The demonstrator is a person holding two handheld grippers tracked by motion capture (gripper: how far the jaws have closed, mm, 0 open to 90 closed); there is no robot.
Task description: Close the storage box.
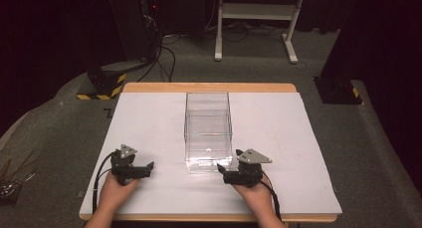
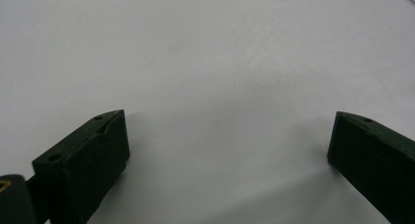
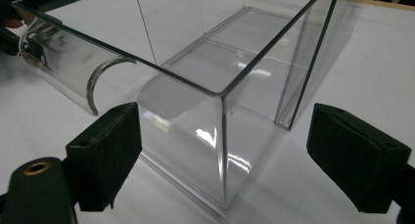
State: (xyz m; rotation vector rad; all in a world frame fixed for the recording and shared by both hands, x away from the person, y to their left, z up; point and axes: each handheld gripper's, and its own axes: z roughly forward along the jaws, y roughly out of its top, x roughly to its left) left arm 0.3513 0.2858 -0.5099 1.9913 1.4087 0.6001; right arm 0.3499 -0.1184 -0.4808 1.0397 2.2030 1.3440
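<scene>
My right gripper [image 1: 222, 171] stands with jaws spread wide, the near corner of the clear box [image 1: 208, 131] just ahead between them, untouched; the box sits mid-table [image 1: 278, 138]; my left gripper [image 1: 148, 167] gapes empty over bare white surface, well apart from it.

Overhead view and close right gripper view share the clear box [image 1: 208, 133]
</scene>
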